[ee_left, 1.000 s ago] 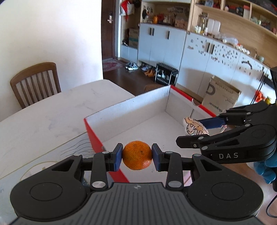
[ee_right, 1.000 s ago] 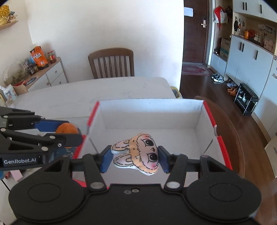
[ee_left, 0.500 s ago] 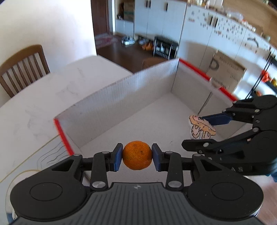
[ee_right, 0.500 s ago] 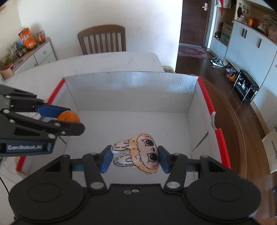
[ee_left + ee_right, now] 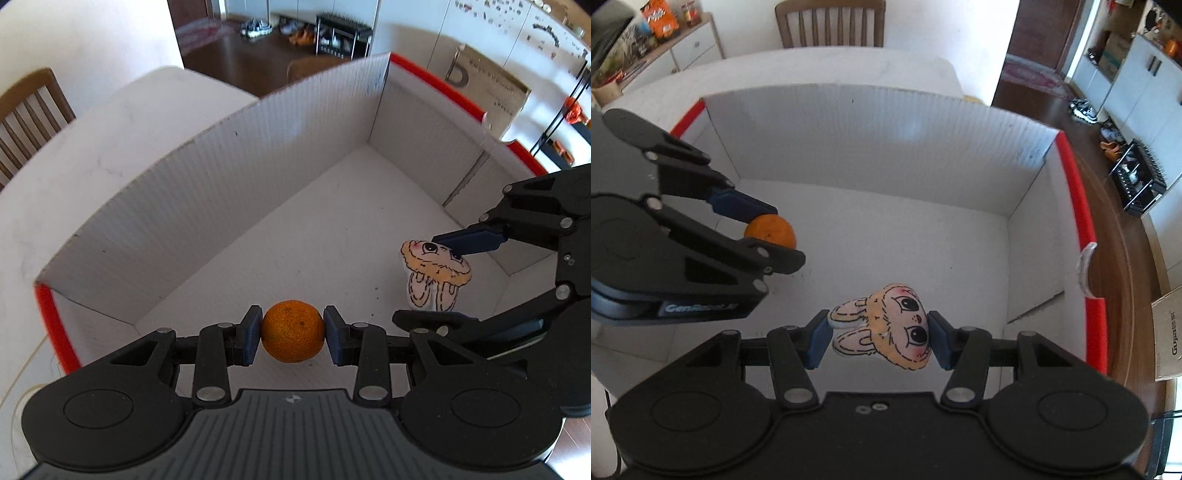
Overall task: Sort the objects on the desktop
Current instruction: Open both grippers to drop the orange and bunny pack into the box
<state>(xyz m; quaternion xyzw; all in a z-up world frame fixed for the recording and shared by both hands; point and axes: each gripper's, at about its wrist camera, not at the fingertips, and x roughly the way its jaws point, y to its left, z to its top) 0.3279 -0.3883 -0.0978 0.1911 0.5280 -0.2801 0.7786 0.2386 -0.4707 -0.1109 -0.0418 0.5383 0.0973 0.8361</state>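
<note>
My left gripper is shut on a small orange tangerine, held above the floor of a white cardboard box with red rims. In the right wrist view that gripper comes in from the left with the tangerine between its blue pads. My right gripper is shut on a flat rabbit-face toy, also over the box floor. The left wrist view shows the rabbit toy hanging in the right gripper at the right.
The box stands on a white table, near its right edge. A wooden chair stands behind the table. A brown carton and white cabinets are on the floor beyond. A sideboard with snacks is far left.
Both grippers have come down and forward over the box, tilting further downward, each keeping its object. The box interior now fills both views.
</note>
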